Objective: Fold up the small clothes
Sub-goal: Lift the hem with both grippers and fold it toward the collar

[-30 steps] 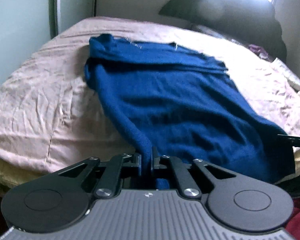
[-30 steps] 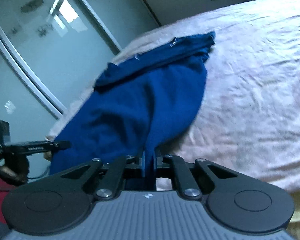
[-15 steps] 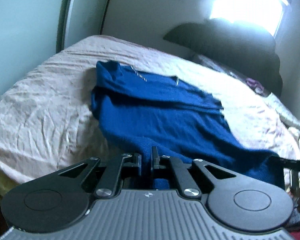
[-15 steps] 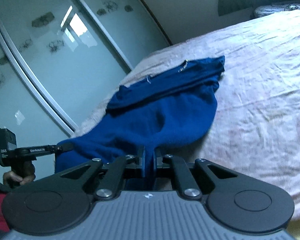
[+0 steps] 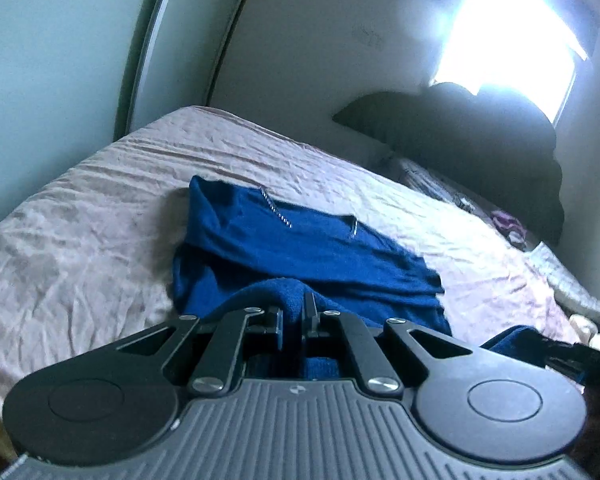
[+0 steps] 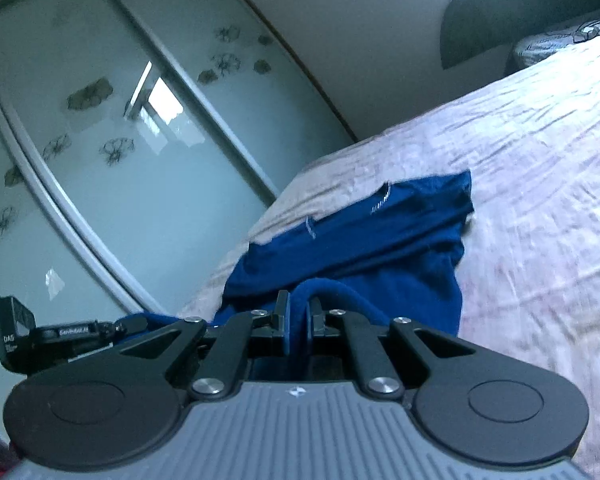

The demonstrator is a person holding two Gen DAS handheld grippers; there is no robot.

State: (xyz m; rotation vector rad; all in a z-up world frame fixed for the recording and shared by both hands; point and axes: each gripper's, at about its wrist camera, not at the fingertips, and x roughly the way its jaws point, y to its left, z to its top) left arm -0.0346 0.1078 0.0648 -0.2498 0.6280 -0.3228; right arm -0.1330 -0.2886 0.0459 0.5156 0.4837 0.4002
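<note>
A: What writing can we read?

B: Very little. In the right wrist view the left gripper (image 6: 134, 326) shows at the lower left of the frame, and its body carries small white lettering: "DAS" on the end block is legible to us, the longer word along the bar is too blurred. The blue garment (image 5: 300, 248) has short light stitched marks near its far edge, but we cannot read them as text.

A: And our grips?

B: Both clenched on cloth. In the left wrist view the left gripper (image 5: 293, 314) pinches a thick blue hem between its fingers. The right gripper (image 6: 300, 316) does the same, with a rolled blue edge looping over its right finger.

A: Where does the garment (image 6: 380, 240) lie?

B: On the bed (image 5: 80, 240), on the wrinkled pale pink sheet. Its far part lies flat; the near part rises off the sheet to our two grippers. Its long axis runs from us toward the far edge of the bed, and that far edge slants from centre left down to the right in the left view.

A: Room around it?

B: Bare sheet to the left in the left view, and a wide stretch to the right in the right view. The frosted wardrobe door (image 6: 120, 140) with flower prints stands beyond the bed's left edge. A dark pillow (image 5: 480, 148) sits at the upper right, under the bright window (image 5: 512, 28).
</note>
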